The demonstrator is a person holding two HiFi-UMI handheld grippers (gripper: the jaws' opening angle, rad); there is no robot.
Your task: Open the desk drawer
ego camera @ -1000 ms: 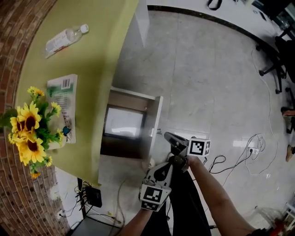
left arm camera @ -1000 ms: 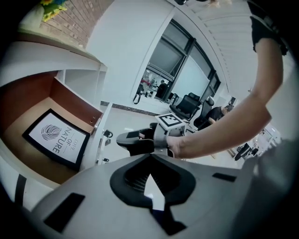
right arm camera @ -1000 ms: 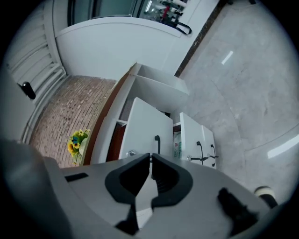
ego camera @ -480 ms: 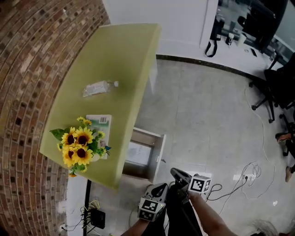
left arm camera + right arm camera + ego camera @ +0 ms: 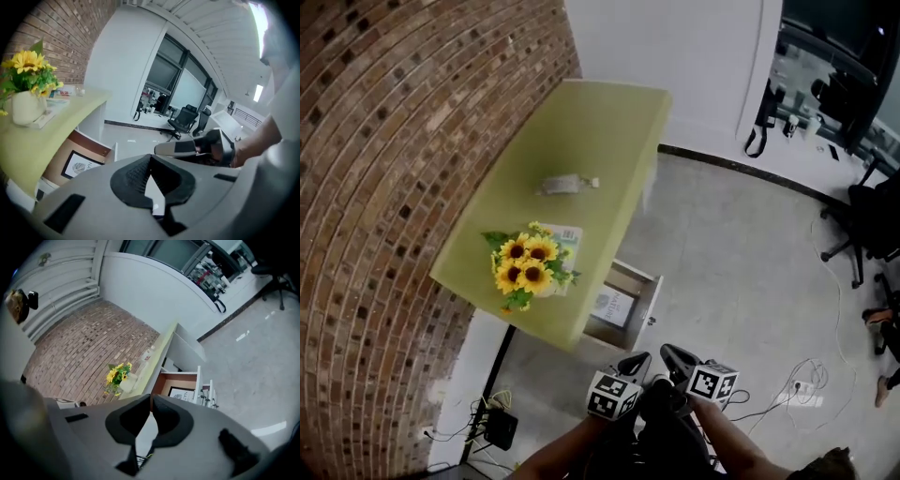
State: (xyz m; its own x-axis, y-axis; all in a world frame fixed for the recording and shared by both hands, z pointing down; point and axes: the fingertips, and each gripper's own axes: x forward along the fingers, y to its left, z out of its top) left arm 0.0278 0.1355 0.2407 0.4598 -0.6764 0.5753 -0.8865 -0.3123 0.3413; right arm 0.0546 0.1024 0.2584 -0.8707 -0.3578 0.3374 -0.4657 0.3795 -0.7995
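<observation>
The desk drawer (image 5: 625,306) stands pulled out from under the yellow-green desk (image 5: 581,141), with a printed sheet lying inside it. In the left gripper view the drawer (image 5: 89,152) is at lower left; in the right gripper view the drawer (image 5: 187,385) is ahead with its white front facing out. My left gripper (image 5: 636,362) (image 5: 150,157) and right gripper (image 5: 671,356) (image 5: 151,399) hover side by side near my body, well short of the drawer. Both are shut on nothing, jaw tips touching.
On the desk are a pot of sunflowers (image 5: 526,266), a booklet (image 5: 567,236) and a lying plastic bottle (image 5: 565,184). A brick wall (image 5: 384,187) runs along the left. Cables and a power strip (image 5: 495,427) lie on the floor; office chairs (image 5: 872,220) stand at right.
The head view has pulled back and risen, so the desk and open drawer look smaller and farther. Both grippers have drawn back from the drawer front toward my body.
</observation>
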